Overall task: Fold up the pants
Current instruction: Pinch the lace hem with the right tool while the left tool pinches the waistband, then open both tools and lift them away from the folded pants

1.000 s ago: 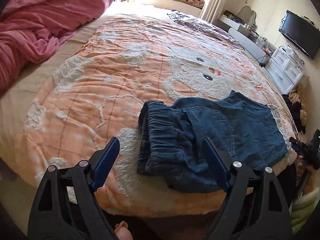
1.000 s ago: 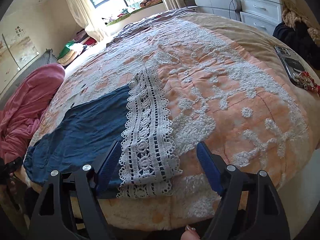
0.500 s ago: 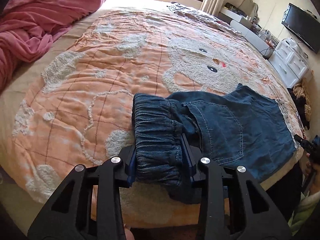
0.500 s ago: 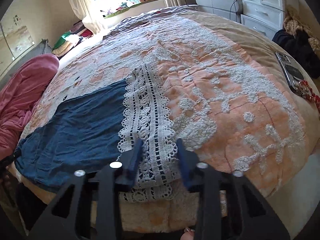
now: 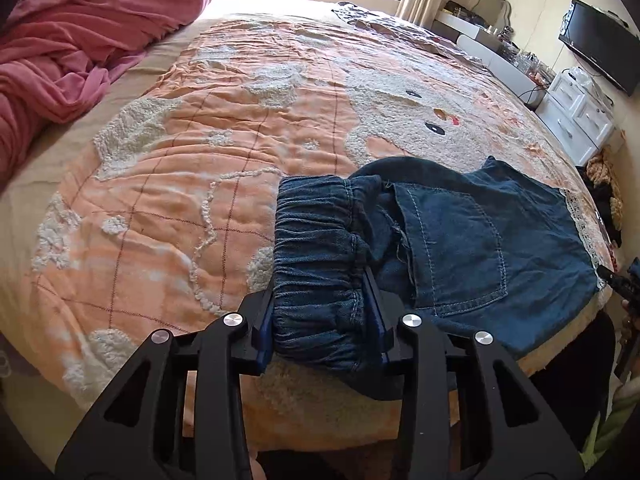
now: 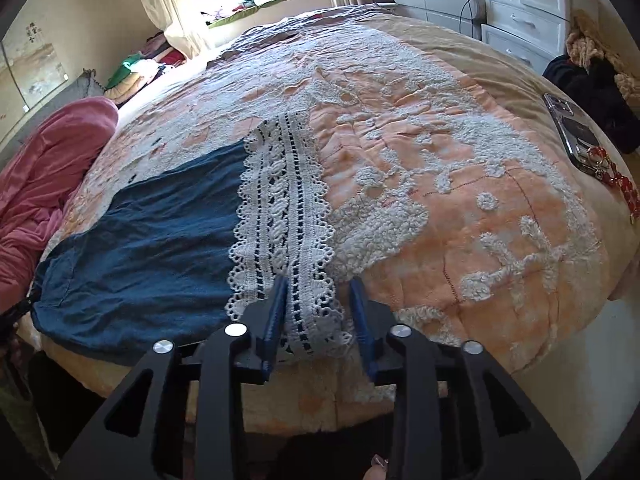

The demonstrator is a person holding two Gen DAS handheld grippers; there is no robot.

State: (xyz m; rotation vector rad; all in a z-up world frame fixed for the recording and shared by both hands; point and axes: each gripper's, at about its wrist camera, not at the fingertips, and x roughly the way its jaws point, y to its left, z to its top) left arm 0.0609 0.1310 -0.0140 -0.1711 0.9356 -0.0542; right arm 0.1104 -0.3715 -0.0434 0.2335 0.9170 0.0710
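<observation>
Dark blue denim pants (image 5: 472, 240) lie across the near edge of the bed, back pocket up. My left gripper (image 5: 320, 320) is shut on the gathered elastic waistband (image 5: 316, 256). In the right wrist view the pants (image 6: 148, 240) stretch leftwards and end in a white lace hem (image 6: 284, 216). My right gripper (image 6: 318, 312) is shut on the near end of that lace hem. The lace hem also shows at the far right in the left wrist view (image 5: 580, 220).
The bed carries an orange and white tufted blanket (image 5: 224, 152). A pink duvet (image 5: 68, 40) is bunched at the left. A phone with red beads (image 6: 576, 136) lies near the right bed edge. White drawers (image 6: 524, 12) and a TV (image 5: 600, 44) stand beyond the bed.
Both grippers moved forward and closed: the left one onto the waistband, the right one onto the lace hem. One second ago both were open and short of the cloth.
</observation>
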